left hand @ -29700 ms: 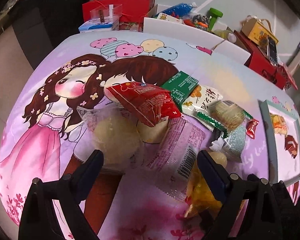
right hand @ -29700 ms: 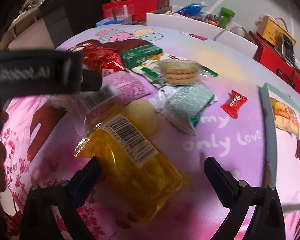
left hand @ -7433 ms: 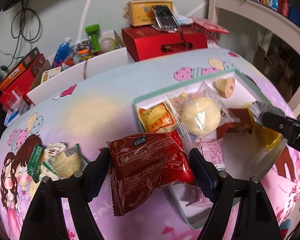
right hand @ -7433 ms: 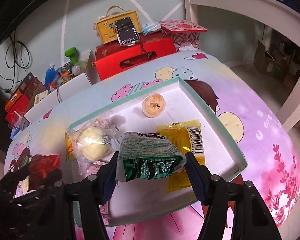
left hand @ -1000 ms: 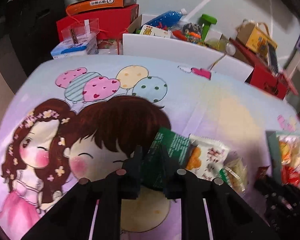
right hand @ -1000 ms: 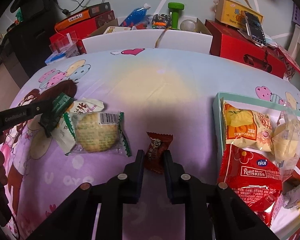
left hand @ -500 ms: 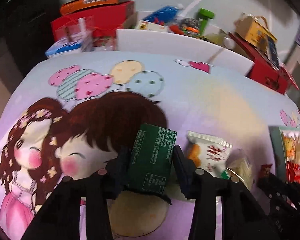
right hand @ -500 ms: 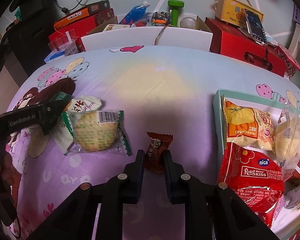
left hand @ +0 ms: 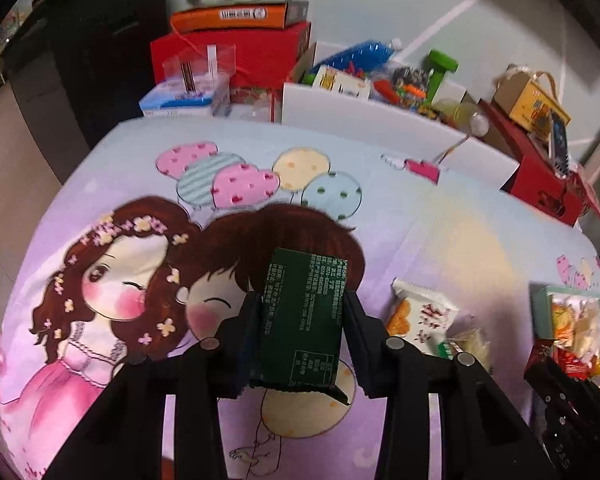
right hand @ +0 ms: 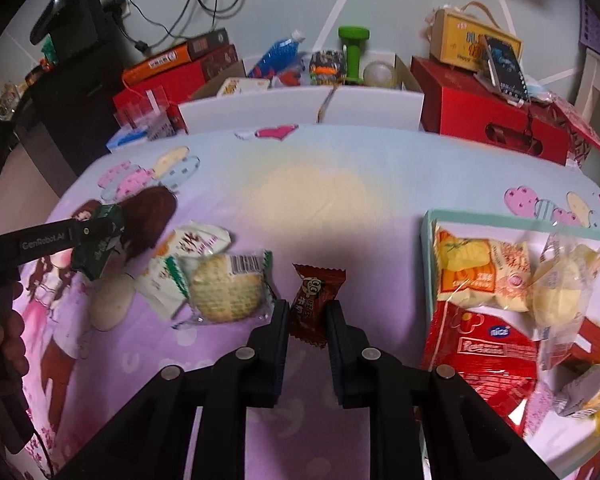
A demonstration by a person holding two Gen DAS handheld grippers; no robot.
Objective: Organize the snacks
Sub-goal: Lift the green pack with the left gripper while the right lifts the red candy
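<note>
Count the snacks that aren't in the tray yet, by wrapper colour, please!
Dark green packet: 1
Brown candy: 1
White packet: 1
Clear cracker pack: 1
Total: 4

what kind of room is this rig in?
Probably a home room, not a lab. The work surface is a cartoon-print cloth, household clutter sits behind it, such as a red gift box and a toy-filled white box, and cables hang on the wall.

Cartoon-print bed sheet (right hand: pixel 320 200) bears cracker packet (right hand: pixel 226 288), tray (right hand: pixel 428 240).
</note>
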